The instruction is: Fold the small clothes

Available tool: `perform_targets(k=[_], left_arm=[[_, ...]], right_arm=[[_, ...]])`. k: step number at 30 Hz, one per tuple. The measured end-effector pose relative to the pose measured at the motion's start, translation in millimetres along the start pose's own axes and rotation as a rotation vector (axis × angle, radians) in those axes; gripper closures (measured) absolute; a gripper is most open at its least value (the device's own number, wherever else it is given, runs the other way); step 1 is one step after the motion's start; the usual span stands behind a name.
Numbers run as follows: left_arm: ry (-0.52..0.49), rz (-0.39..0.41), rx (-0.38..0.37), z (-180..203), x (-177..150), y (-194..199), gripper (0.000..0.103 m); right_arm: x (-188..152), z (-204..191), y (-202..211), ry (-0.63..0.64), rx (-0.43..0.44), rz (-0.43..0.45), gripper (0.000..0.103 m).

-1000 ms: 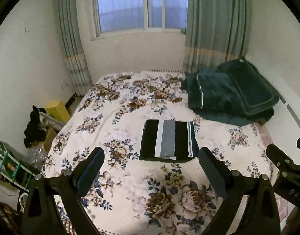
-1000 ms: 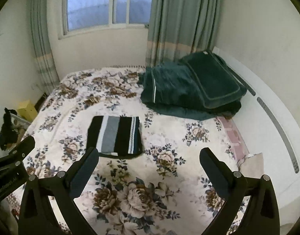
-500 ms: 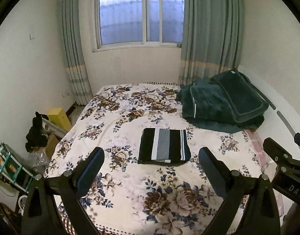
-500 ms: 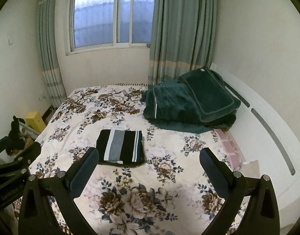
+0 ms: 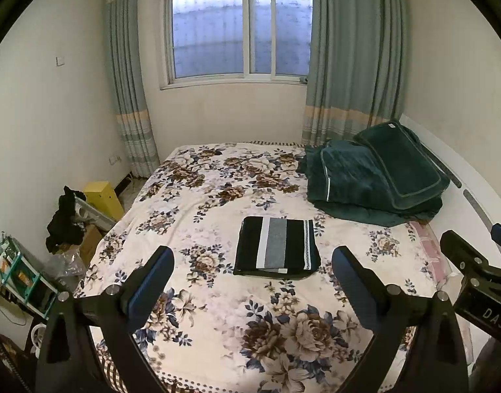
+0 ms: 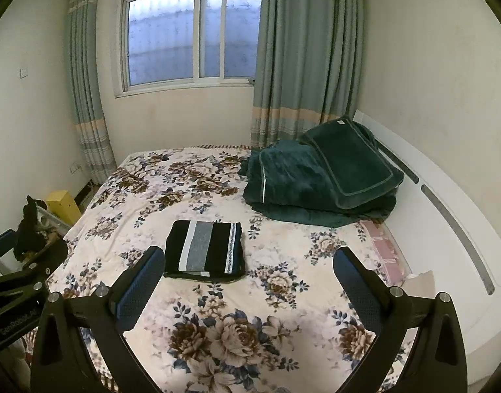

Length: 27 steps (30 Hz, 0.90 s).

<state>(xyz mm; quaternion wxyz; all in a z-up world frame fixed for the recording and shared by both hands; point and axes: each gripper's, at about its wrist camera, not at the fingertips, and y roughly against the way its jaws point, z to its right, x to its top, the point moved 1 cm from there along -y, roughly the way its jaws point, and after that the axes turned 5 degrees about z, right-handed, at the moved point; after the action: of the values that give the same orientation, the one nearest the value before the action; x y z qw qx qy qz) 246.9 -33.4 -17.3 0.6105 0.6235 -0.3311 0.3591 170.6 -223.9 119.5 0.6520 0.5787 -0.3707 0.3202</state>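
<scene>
A folded black garment with white and grey stripes (image 5: 276, 245) (image 6: 206, 249) lies flat in the middle of the floral bedspread (image 5: 217, 193) (image 6: 283, 262). My left gripper (image 5: 252, 278) is open, held well back from the garment over the bed's near end, with nothing between its fingers. My right gripper (image 6: 250, 281) is open too and empty, the garment lying ahead near its left finger. In the left wrist view the right gripper's body shows at the right edge (image 5: 476, 285); in the right wrist view the left gripper's body shows at the left edge (image 6: 18, 291).
A dark green blanket and cushion pile (image 5: 374, 177) (image 6: 319, 180) sits at the bed's far right by the white headboard (image 6: 446, 216). Left of the bed stand a yellow box (image 5: 101, 195), dark clothing on a rack (image 5: 65, 219) and a shelf (image 5: 18, 275). Window and curtains lie beyond.
Both grippers have drawn back and tilted up from the bed; the folded garment looks smaller and farther, and more of the window and walls shows. The garment has not moved.
</scene>
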Motion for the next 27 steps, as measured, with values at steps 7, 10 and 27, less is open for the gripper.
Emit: perform_targets(k=[7, 10, 27], left_arm=[[-0.005, -0.009, 0.014, 1.4, -2.3, 0.9, 0.004], [-0.005, -0.009, 0.021, 1.0, -2.3, 2.2, 0.004], [-0.007, 0.010, 0.026, 1.5, 2.7, 7.9, 0.004]], right_arm=[[5.3, -4.5, -7.0, 0.016, 0.030, -0.010, 0.000], [7.6, -3.8, -11.7, 0.018, 0.039, -0.016, 0.000], [2.3, -4.0, -12.1, 0.012, 0.055, -0.025, 0.000]])
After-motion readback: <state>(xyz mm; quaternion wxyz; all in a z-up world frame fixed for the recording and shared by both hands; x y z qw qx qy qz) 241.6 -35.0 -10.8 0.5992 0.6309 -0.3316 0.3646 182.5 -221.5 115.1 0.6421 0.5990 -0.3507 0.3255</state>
